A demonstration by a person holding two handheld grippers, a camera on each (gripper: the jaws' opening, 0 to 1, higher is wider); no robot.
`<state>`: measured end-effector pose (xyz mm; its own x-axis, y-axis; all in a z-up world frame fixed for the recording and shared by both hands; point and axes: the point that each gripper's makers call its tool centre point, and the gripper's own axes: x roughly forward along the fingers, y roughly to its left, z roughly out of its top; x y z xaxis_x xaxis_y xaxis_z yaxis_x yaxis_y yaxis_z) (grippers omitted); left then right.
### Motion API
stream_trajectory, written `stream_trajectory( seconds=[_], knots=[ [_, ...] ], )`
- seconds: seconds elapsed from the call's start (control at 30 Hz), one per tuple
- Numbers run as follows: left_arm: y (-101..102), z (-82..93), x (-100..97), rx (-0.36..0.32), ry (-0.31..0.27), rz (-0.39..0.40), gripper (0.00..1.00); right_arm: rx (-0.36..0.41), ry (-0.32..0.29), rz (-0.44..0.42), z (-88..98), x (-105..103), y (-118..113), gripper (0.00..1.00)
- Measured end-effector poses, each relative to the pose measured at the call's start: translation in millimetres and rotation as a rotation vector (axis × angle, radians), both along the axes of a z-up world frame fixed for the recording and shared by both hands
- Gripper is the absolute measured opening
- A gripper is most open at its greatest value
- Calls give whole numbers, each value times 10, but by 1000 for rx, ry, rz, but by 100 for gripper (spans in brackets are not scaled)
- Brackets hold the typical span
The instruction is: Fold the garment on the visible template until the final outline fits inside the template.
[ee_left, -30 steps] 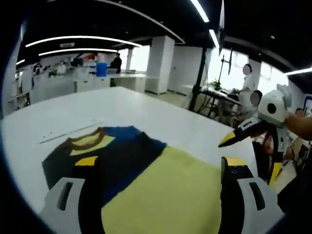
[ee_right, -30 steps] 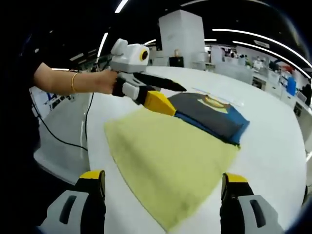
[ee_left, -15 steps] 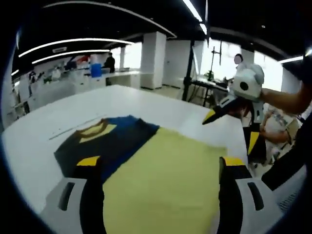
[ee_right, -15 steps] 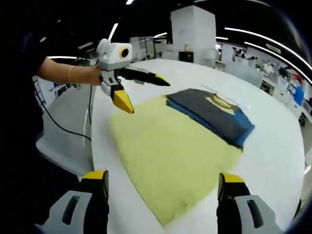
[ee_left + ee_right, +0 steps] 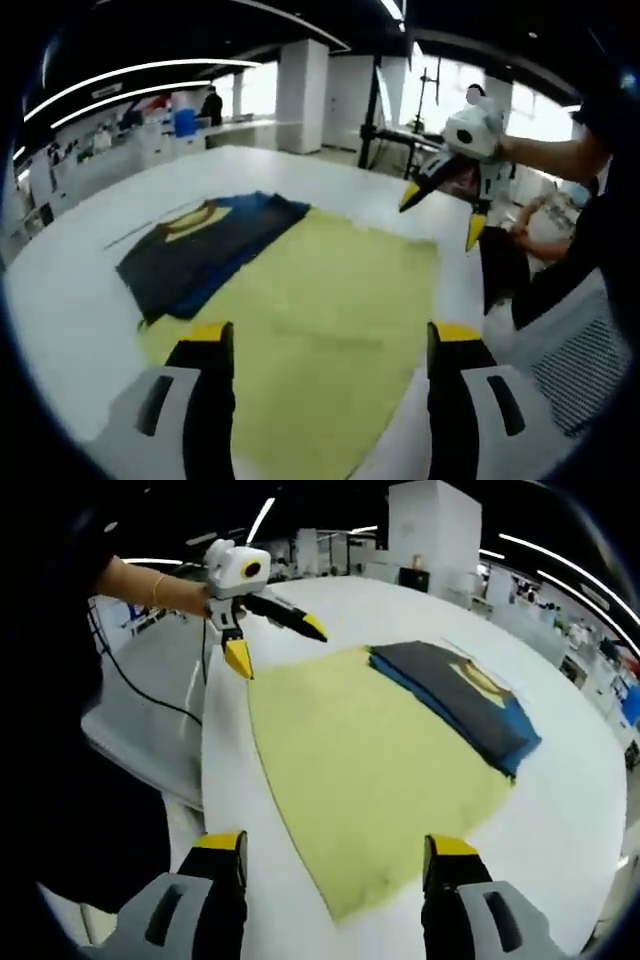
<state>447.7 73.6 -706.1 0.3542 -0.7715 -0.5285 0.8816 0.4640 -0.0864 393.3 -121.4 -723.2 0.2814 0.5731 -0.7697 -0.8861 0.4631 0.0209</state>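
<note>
Jaws of left gripper [image 5: 330,345] and right gripper [image 5: 332,850] spread wide, gripping nothing — poised above a yellow template [image 5: 330,300] on the white tabletop [image 5: 70,300], folded dark-blue garment [image 5: 205,255] overlapping its far edge.

In the left gripper view the near end of the yellow template [image 5: 330,340] runs behind the left hand-held gripper [image 5: 325,340] and out past the lower edge, and its far left margin lies under the folded garment [image 5: 205,255], whose collar marking is too soft to read. In the right gripper view the garment [image 5: 465,700] shows only as stacked grey and blue layers, its underside hidden, while the table [image 5: 590,820] is cut off at right. The person's sleeve [image 5: 60,680] is dark, shapeless and cropped at left; distant desks and figures stay blurred.
</note>
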Motion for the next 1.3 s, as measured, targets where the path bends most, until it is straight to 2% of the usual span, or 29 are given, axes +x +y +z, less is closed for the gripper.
stream_trajectory(
  seconds=[0.07, 0.1, 0.2, 0.3, 0.43, 0.5, 0.63, 0.73, 0.83, 0.93, 0.97, 1.13, 1.2, 1.3],
  knots=[
    [55, -43, -99, -1, 38, 2, 72, -28, 1, 22, -47, -24, -27, 61],
    [79, -61, -129, 5, 40, 1, 72, -31, 1, 23, -56, -28, -28, 60],
    [190, -179, -247, 71, 48, -25, 67, -47, -4, 37, -91, -38, -45, 54],
    [297, -288, -330, 140, 29, -57, 62, -90, -7, 65, -177, -53, -96, 49],
    [372, -368, -354, 145, 51, -36, 55, -129, -8, 83, -277, -73, -130, 45],
    [445, -440, -350, 190, 41, -33, 53, -147, -5, 91, -330, -86, -150, 43],
    [508, -521, -363, 218, 52, -30, 47, -191, -9, 110, -411, -101, -200, 40],
    [582, -592, -375, 298, 20, -75, 44, -206, -15, 111, -426, -88, -230, 35],
    [566, -606, -390, 296, 19, -80, 43, -208, -10, 101, -451, -69, -261, 34],
    [579, -656, -408, 332, 0, -103, 39, -202, -10, 95, -462, -61, -260, 33],
    [550, -621, -405, 309, -2, -103, 39, -206, -11, 95, -470, -56, -266, 33],
    [560, -614, -386, 315, -3, -96, 33, -209, 1, 90, -497, -53, -277, 28],
    [572, -615, -363, 311, 4, -84, 27, -210, -6, 90, -496, -19, -288, 26],
    [586, -611, -309, 295, 21, -43, 25, -209, -3, 90, -497, 6, -278, 23]
  ],
)
